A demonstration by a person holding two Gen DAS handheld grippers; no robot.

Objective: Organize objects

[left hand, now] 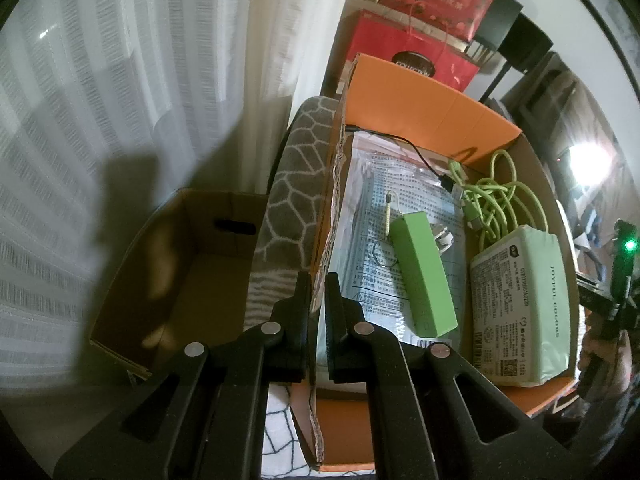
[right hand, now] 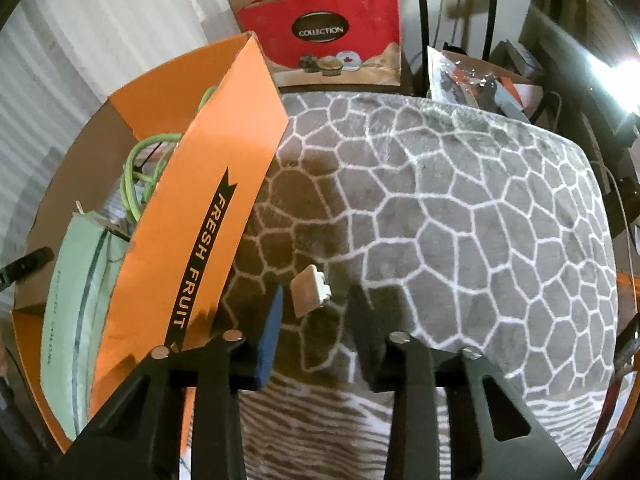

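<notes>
Grey patterned blanket (right hand: 460, 200): spreading under the whole scene, crossed by white cell-shaped lines, lying beside and beneath the orange box.
Orange "FRESH FRUIT" box (right hand: 208, 152): sitting on the blanket at the left of the right wrist view, standing open-topped, holding the cables, packets and charger bank.
Brown cardboard box (left hand: 176, 272): standing open beyond the blanket's edge, next to the white curtain (left hand: 120, 100).
Red "COLLECTION" gift bag (right hand: 332, 36): standing upright behind the blanket.
Clear printed packet (left hand: 384, 232): lying flat on the orange box's floor, carrying the power bank.
Pale green wrapped pack (left hand: 524, 304): lying in the near right corner of the orange box.
Green power bank (left hand: 422, 272): resting on the printed packet, angled, just beside the pale pack.
Green cable (left hand: 500, 192): lying coiled at the far side of the box, next to a black cable (left hand: 420, 156).
Left gripper (left hand: 318, 280): pinching the orange box's torn cardboard wall, jaws narrow around it.
Right gripper (right hand: 316, 300): gaping wide, holding nothing, hovering over the blanket.
Small white adapter (right hand: 310, 290): showing tilted between the spread fingers, touching neither.
</notes>
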